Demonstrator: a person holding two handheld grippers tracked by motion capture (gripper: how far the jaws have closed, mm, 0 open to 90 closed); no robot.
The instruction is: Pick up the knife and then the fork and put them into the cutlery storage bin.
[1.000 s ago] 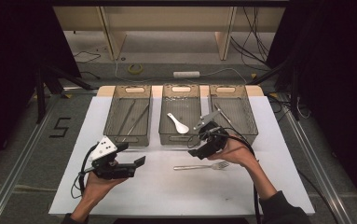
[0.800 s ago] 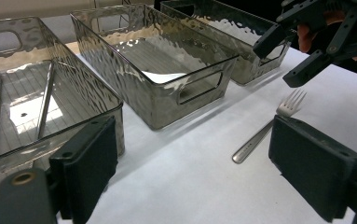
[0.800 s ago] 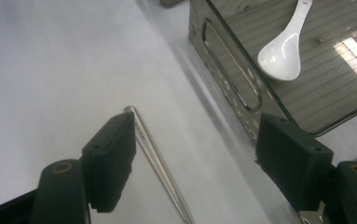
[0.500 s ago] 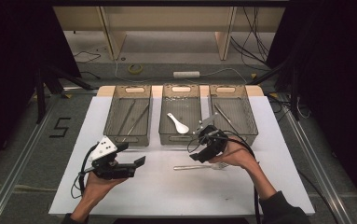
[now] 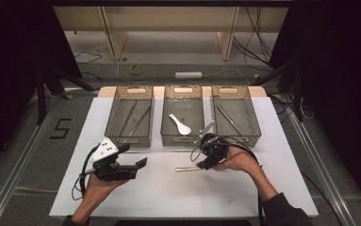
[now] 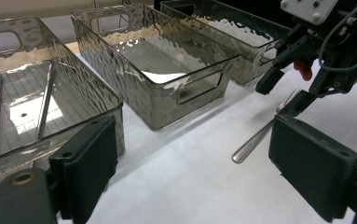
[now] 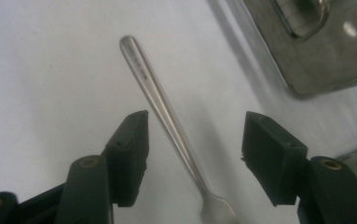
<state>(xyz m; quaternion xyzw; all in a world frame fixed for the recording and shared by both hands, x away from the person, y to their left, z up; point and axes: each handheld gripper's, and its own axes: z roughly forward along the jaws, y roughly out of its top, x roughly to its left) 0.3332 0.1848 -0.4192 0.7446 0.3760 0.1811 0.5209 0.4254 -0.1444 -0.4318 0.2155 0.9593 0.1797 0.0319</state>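
Slim shiny steel fork [image 7: 167, 119] flat on table; right hand-held gripper [image 7: 195, 140] jaws apart astride handle.

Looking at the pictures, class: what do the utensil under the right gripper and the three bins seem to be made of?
Utensil: probably stainless steel with a brushed, slightly shiny finish, judged by its silvery grey handle and soft highlights.
Bins: likely clear, smoke-tinted plastic with a rippled, glossy surface; you see through the walls, and reflections wobble. Glass cannot be ruled out.
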